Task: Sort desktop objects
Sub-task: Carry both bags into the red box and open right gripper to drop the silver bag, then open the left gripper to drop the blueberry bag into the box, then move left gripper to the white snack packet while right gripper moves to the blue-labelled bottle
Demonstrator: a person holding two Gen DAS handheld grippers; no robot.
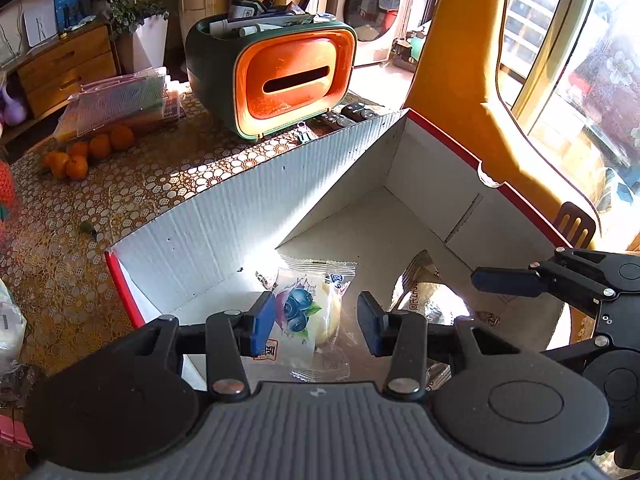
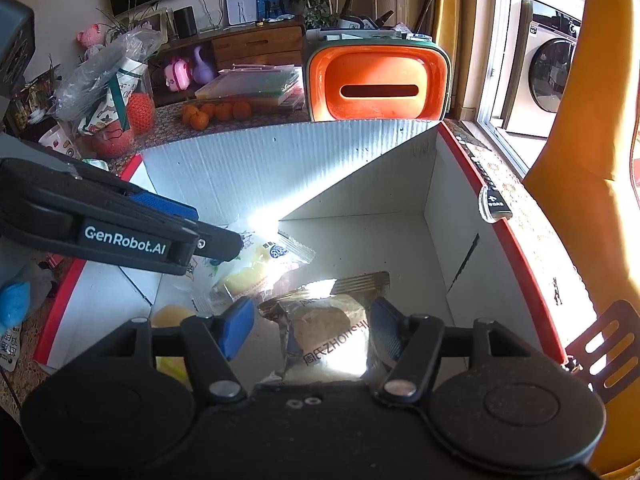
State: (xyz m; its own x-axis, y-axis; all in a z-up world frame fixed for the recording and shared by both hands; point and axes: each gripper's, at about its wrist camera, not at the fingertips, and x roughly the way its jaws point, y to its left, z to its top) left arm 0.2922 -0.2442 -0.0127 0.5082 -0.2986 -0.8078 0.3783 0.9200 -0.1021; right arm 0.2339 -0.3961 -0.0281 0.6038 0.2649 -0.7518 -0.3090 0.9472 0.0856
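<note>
A white cardboard box with red outer sides (image 1: pixel 248 216) (image 2: pixel 280 168) sits on the table. My left gripper (image 1: pixel 316 326) is open over it, its fingers either side of a blueberry snack packet (image 1: pixel 308 312) that lies on the box floor. That packet also shows in the right wrist view (image 2: pixel 256 264). My right gripper (image 2: pixel 312 330) is open, its fingers astride a brown and silver snack packet (image 2: pixel 328 332), also seen in the left wrist view (image 1: pixel 424 300). Neither packet is pinched. The left gripper's arm (image 2: pixel 120 220) crosses the right wrist view.
An orange and green organiser (image 1: pixel 276 76) (image 2: pixel 378 80) full of pens stands behind the box. Remotes (image 1: pixel 356 114) lie beside it. Oranges (image 1: pixel 88 152) and plastic folders (image 1: pixel 120 104) lie at the left. A wooden chair back (image 2: pixel 608 344) is at the right.
</note>
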